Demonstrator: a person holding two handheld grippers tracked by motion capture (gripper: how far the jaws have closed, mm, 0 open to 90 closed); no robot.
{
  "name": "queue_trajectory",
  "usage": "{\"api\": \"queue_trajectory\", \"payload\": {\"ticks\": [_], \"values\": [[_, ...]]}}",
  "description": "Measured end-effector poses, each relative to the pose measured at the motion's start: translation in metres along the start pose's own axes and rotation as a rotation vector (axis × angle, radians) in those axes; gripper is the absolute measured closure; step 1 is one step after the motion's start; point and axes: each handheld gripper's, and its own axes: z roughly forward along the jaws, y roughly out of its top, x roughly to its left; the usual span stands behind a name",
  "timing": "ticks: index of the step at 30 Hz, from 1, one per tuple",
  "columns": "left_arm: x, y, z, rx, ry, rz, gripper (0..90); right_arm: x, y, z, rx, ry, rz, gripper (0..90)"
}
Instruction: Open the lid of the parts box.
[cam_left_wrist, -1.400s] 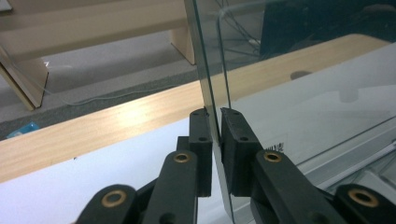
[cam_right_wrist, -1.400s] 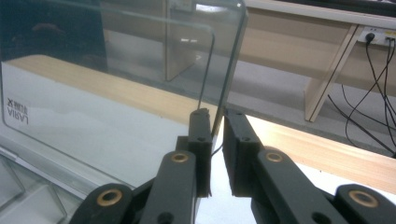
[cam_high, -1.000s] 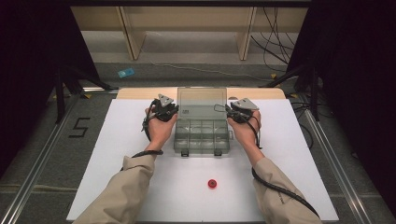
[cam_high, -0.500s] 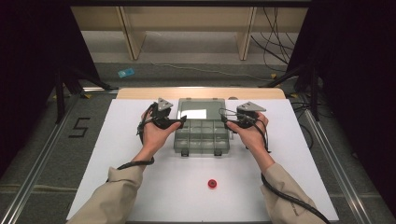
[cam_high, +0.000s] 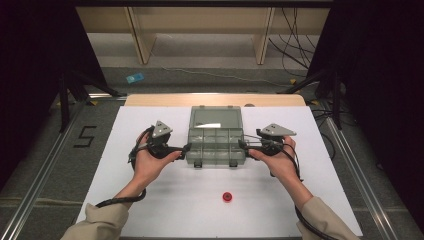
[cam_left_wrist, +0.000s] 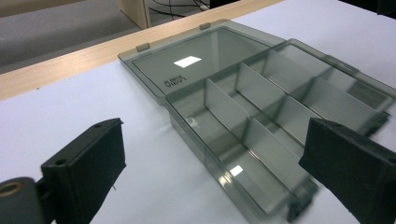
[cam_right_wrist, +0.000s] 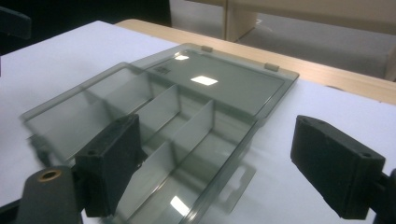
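Your compartment box (cam_high: 215, 142) lies open, lid (cam_high: 216, 118) flat behind it. Both grippers, left (cam_high: 186, 148) and right (cam_high: 242, 145), flank it, jaws just released, empty. The red piece (cam_high: 227, 196) nearer you remains unplaced.

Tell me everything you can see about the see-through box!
The compartment box is smoky grey clear plastic, lying open on the white table. Its hinged lid lies flat behind it. Thin dividers split the tray into empty sections, and two latches sit on the front edge. Nothing touches it but the table.
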Motion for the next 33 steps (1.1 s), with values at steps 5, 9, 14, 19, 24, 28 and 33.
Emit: {"api": "queue_trajectory", "payload": {"ticks": [5,9,14,19,24,28,33], "values": [[-0.009,-0.011,-0.019,-0.005,-0.023,0.013,5.3,0.009,-0.011,-0.018,-0.018,0.041,0.001,17.2],[-0.017,-0.02,-0.029,-0.003,-0.039,0.024,5.1,0.018,-0.02,-0.029,-0.026,0.074,-0.008,17.2],[-0.025,-0.029,-0.041,-0.004,-0.051,0.034,4.9,0.026,-0.029,-0.04,-0.016,0.092,-0.035,17.3],[-0.029,-0.039,-0.051,0.005,-0.066,0.02,5.0,0.034,-0.032,-0.052,-0.016,0.119,-0.037,17.3],[-0.028,-0.042,-0.054,0.007,-0.069,0.021,5.1,0.042,-0.037,-0.056,-0.03,0.146,-0.052,17.3],[-0.028,-0.042,-0.055,0.004,-0.06,0.017,5.2,0.045,-0.038,-0.058,-0.02,0.145,-0.07,17.4],[-0.029,-0.041,-0.055,0.005,-0.049,0.028,5.2,0.047,-0.04,-0.059,-0.038,0.165,-0.068,17.4]]}}
